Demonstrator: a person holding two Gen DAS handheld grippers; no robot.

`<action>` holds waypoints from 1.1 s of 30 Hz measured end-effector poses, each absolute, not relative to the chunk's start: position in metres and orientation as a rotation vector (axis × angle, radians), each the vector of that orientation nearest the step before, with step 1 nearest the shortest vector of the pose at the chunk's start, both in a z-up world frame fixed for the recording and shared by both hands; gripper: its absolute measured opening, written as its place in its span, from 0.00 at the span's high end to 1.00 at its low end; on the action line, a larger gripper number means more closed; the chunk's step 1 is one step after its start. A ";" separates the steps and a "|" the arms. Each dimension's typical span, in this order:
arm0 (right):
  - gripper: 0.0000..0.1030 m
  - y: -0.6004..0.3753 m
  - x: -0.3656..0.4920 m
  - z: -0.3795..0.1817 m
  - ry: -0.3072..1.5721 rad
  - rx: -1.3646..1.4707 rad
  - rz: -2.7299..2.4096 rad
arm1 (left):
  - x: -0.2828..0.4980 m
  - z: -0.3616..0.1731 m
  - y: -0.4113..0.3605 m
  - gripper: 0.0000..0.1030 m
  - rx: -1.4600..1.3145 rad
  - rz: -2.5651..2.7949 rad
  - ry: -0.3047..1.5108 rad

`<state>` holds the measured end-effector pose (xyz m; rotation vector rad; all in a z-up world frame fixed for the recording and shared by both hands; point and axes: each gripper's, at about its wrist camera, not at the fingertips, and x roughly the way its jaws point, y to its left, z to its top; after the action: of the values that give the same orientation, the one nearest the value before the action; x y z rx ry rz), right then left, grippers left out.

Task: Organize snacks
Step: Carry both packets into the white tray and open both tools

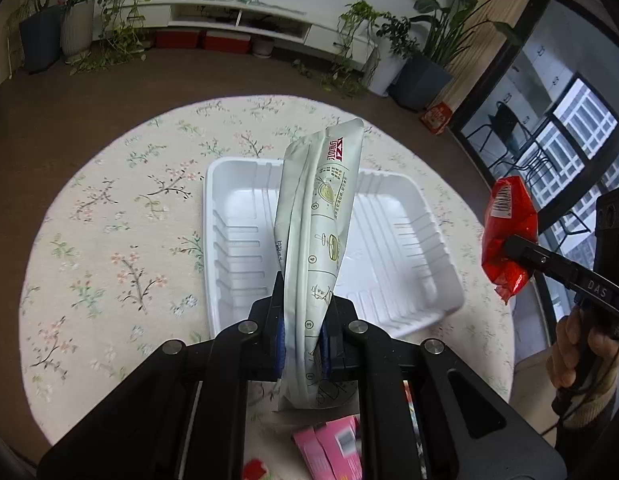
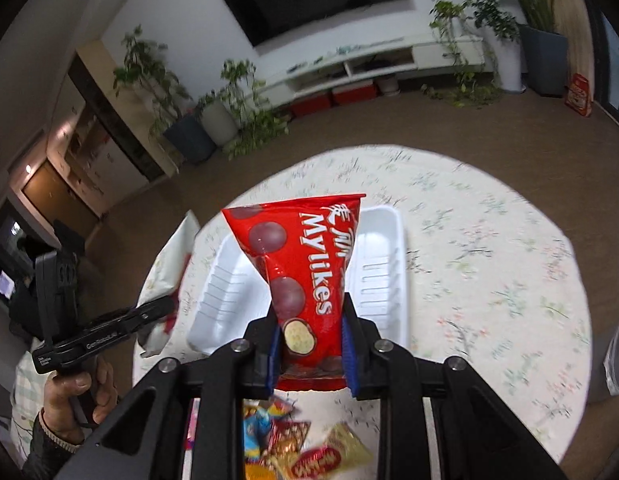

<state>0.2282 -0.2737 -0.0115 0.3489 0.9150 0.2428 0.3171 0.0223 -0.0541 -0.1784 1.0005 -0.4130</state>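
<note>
Two packets in the air at once: our left gripper (image 1: 302, 320) is clamped tight on a pale grey pouch (image 1: 317, 216), and our right gripper (image 2: 309, 344) pinches the red Mylikes bag (image 2: 305, 264). Both hang above the white tray (image 1: 393, 248) on the floral tablecloth (image 1: 109, 216). More snacks, including pink boxes (image 1: 333, 452), lie near us.

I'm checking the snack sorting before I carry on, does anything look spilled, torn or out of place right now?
Nothing stands out. The white tray sits flat and empty on the floral tablecloth. The left gripper pinches a pale grey-green pouch and the right gripper a red Mylikes bag; both packets look intact. Loose snacks lie near the table edge, unsorted.
</note>
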 end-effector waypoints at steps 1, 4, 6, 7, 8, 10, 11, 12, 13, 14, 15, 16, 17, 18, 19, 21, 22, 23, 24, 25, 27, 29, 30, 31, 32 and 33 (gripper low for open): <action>0.74 -0.270 0.236 -0.019 0.933 0.346 0.240 | 0.323 -0.060 0.018 0.90 -0.174 -0.412 1.008; 0.74 -0.261 0.253 -0.040 0.984 0.337 0.227 | 0.336 -0.080 0.004 0.90 -0.147 -0.404 1.050; 0.74 -0.256 0.262 -0.052 1.013 0.325 0.213 | 0.345 -0.094 -0.003 0.90 -0.116 -0.391 1.066; 0.74 -0.256 0.265 -0.058 1.021 0.316 0.207 | 0.348 -0.098 -0.006 0.89 -0.106 -0.388 1.069; 0.74 -0.254 0.268 -0.063 1.029 0.305 0.203 | 0.351 -0.101 -0.008 0.89 -0.104 -0.391 1.074; 0.73 -0.252 0.273 -0.072 1.047 0.294 0.191 | 0.357 -0.107 -0.013 0.89 -0.094 -0.383 1.087; 0.73 -0.252 0.275 -0.076 1.056 0.291 0.187 | 0.359 -0.112 -0.014 0.89 -0.083 -0.374 1.091; 0.73 -0.252 0.277 -0.081 1.070 0.289 0.181 | 0.362 -0.115 -0.016 0.89 -0.074 -0.366 1.095; 0.73 -0.251 0.281 -0.083 1.080 0.285 0.175 | 0.363 -0.118 -0.018 0.89 -0.070 -0.360 1.101; 0.73 -0.249 0.282 -0.085 1.089 0.278 0.167 | 0.362 -0.118 -0.023 0.89 -0.064 -0.355 1.105; 0.72 -0.249 0.283 -0.089 1.098 0.270 0.158 | 0.363 -0.120 -0.025 0.89 -0.054 -0.352 1.107; 0.70 -0.250 0.284 -0.090 1.102 0.268 0.155 | 0.363 -0.122 -0.028 0.89 -0.043 -0.351 1.106; 0.69 -0.250 0.284 -0.093 1.105 0.271 0.152 | 0.363 -0.124 -0.028 0.89 -0.036 -0.352 1.105; 0.67 -0.251 0.283 -0.094 1.103 0.275 0.149 | 0.368 -0.128 -0.028 0.89 -0.032 -0.352 1.108; 0.63 -0.251 0.284 -0.095 1.101 0.278 0.148 | 0.367 -0.129 -0.029 0.89 -0.031 -0.351 1.107; 0.60 -0.254 0.284 -0.095 1.091 0.279 0.143 | 0.370 -0.131 -0.031 0.89 -0.030 -0.351 1.111; 0.59 -0.254 0.283 -0.094 1.088 0.276 0.141 | 0.370 -0.130 -0.033 0.89 -0.033 -0.350 1.111; 0.59 -0.254 0.284 -0.095 1.086 0.276 0.140 | 0.370 -0.130 -0.033 0.89 -0.035 -0.348 1.109; 0.58 -0.255 0.283 -0.093 1.081 0.278 0.142 | 0.371 -0.130 -0.033 0.89 -0.036 -0.348 1.108; 0.56 -0.255 0.281 -0.092 1.076 0.279 0.143 | 0.371 -0.130 -0.034 0.88 -0.037 -0.349 1.105; 0.54 -0.255 0.277 -0.087 1.058 0.278 0.147 | 0.362 -0.124 -0.028 0.88 -0.042 -0.358 1.096; 0.53 -0.255 0.272 -0.081 1.039 0.273 0.149 | 0.360 -0.122 -0.027 0.87 -0.048 -0.363 1.093; 0.53 -0.256 0.269 -0.078 1.032 0.270 0.148 | 0.359 -0.120 -0.027 0.87 -0.048 -0.363 1.091; 0.53 -0.256 0.266 -0.075 1.023 0.268 0.149 | 0.358 -0.119 -0.027 0.87 -0.048 -0.363 1.089; 0.53 -0.256 0.262 -0.072 1.015 0.267 0.152 | 0.356 -0.117 -0.027 0.87 -0.051 -0.368 1.087; 0.53 -0.256 0.259 -0.068 1.007 0.264 0.153 | 0.354 -0.115 -0.027 0.87 -0.053 -0.374 1.083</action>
<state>0.2587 -0.2557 -0.0681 0.2640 1.0074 0.1529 0.3544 -0.0274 -0.1149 -0.0534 1.0833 -0.3740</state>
